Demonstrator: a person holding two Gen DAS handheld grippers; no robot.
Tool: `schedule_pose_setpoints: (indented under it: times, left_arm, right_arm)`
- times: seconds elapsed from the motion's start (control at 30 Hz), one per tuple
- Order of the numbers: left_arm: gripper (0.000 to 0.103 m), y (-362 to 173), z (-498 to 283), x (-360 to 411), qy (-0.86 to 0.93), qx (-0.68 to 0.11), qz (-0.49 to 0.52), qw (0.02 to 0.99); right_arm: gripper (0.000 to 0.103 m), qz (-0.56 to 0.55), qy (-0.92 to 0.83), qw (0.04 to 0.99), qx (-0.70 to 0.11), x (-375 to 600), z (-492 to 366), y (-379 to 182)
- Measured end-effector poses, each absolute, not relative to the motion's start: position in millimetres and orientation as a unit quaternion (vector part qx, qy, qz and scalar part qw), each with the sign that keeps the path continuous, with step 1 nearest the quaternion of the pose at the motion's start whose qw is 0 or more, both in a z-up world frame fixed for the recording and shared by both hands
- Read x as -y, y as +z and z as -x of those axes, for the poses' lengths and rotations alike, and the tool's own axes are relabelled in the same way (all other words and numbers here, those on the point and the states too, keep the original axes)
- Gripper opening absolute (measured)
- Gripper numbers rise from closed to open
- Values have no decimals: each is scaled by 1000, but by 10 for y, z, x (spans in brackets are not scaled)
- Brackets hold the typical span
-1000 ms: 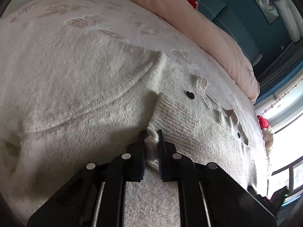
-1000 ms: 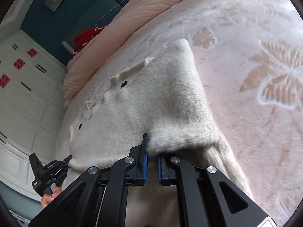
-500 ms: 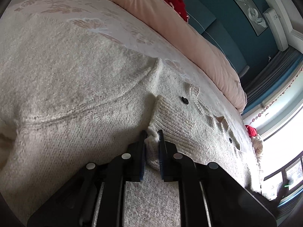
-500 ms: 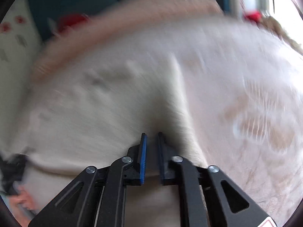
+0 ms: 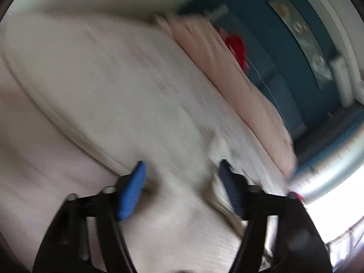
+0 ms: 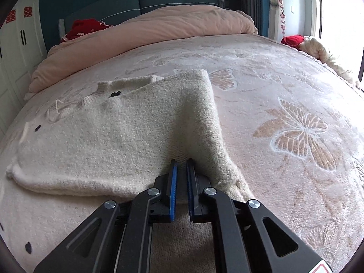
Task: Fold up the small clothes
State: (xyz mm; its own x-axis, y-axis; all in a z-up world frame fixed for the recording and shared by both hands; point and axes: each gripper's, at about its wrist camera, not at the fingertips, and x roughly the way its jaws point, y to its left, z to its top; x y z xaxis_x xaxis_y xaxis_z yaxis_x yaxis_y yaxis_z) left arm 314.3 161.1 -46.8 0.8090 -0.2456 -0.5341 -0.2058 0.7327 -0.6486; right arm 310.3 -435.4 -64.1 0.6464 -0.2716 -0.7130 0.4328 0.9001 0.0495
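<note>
A cream knitted sweater [image 6: 127, 136] with small black heart buttons lies on the bed, its right side folded over the body. My right gripper [image 6: 181, 166] is shut on the sweater's near folded edge, which sits pinched between the blue pads. The left wrist view is blurred by motion. In it my left gripper [image 5: 180, 170] is open, its blue pads [image 5: 132, 193] wide apart over the sweater [image 5: 136, 104], holding nothing.
The bed has a pink blanket with butterfly patterns [image 6: 300, 134]. A rolled pink duvet [image 6: 145, 36] lies along the teal headboard, with a red item [image 6: 84, 27] beside it. White wardrobes stand at the left. A window is at the right.
My left gripper has opened and let go of the sweater's ribbed edge, and is moving fast. My right gripper has carried its held edge across, folding the sweater's side over.
</note>
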Motion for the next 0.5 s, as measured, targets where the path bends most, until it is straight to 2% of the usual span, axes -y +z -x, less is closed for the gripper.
schedule_pose_setpoints:
  times: [0.03, 0.07, 0.27, 0.33, 0.4, 0.43, 0.47, 0.5]
  left_arm:
    - [81, -388, -3099, -2017, 36, -301, 356, 884]
    - [85, -352, -3080, -2348, 75, -297, 354, 884]
    - [85, -585, -3087, -3951, 240, -313, 433, 810]
    - [84, -627, -3111, -4126, 242, -300, 455, 802]
    - [56, -551, -3241, -4151, 238, -301, 447, 808]
    - [16, -541, -3369, -4125, 220, -322, 445, 806]
    - [10, -516, -3451, -4079, 214, -334, 441, 805]
    - [10, -414, -3496, -4010, 210, -329, 435, 812]
  right_arm:
    - [6, -108, -196, 901, -371, 4339, -3101, -614]
    - [6, -107, -196, 901, -371, 4337, -3090, -612]
    - [7, -83, -211, 899, -375, 4255, -3108, -623]
    - [7, -75, -215, 898, -377, 4236, -3125, -619]
    - [7, -67, -219, 897, -379, 4208, -3133, -618]
    - [7, -66, -220, 897, -379, 4201, -3132, -620]
    - [7, -66, -220, 896, -379, 4200, -3133, -619]
    - [7, -67, -220, 897, -378, 4201, -3129, -620]
